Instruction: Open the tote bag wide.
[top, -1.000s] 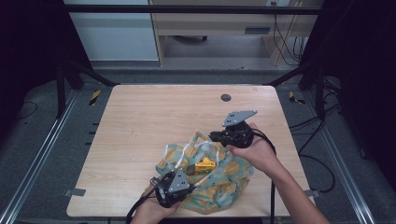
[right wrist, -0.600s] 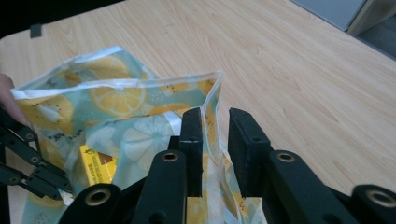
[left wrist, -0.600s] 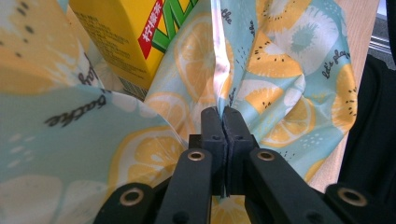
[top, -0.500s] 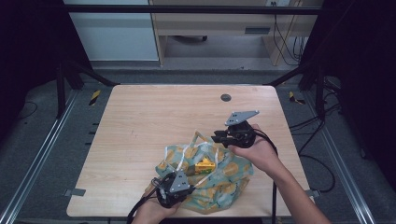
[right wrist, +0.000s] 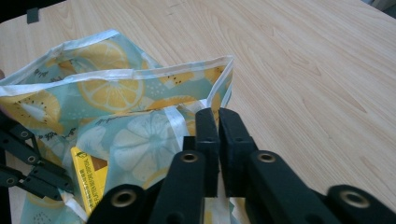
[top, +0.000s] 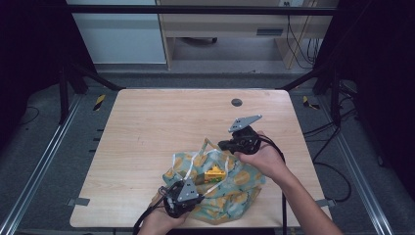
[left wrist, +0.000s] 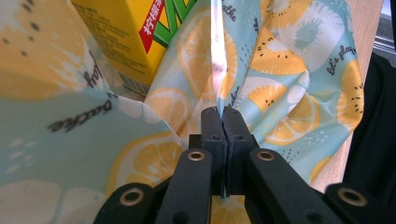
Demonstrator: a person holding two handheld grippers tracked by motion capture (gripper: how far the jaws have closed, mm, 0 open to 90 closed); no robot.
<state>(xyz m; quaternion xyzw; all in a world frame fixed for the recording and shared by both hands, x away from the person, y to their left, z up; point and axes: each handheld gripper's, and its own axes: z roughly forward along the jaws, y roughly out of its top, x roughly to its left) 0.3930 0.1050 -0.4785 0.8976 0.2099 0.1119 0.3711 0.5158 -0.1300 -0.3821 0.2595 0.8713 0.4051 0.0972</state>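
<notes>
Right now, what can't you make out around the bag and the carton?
- Carton: left gripper view, top edge and bag fabric cut it off.
- Right gripper: right gripper view, whether the closed jaws pinch fabric is unclear.
- Carton print: high view, too small.

carton point(top: 215, 173) in bag point(top: 244, 183) on table's point(top: 161, 127) near edge.

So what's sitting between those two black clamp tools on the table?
In the high view, the lemon-print bag spans the stretch from the left gripper to the right gripper, with a yellow carton poking out of it midway.
</notes>
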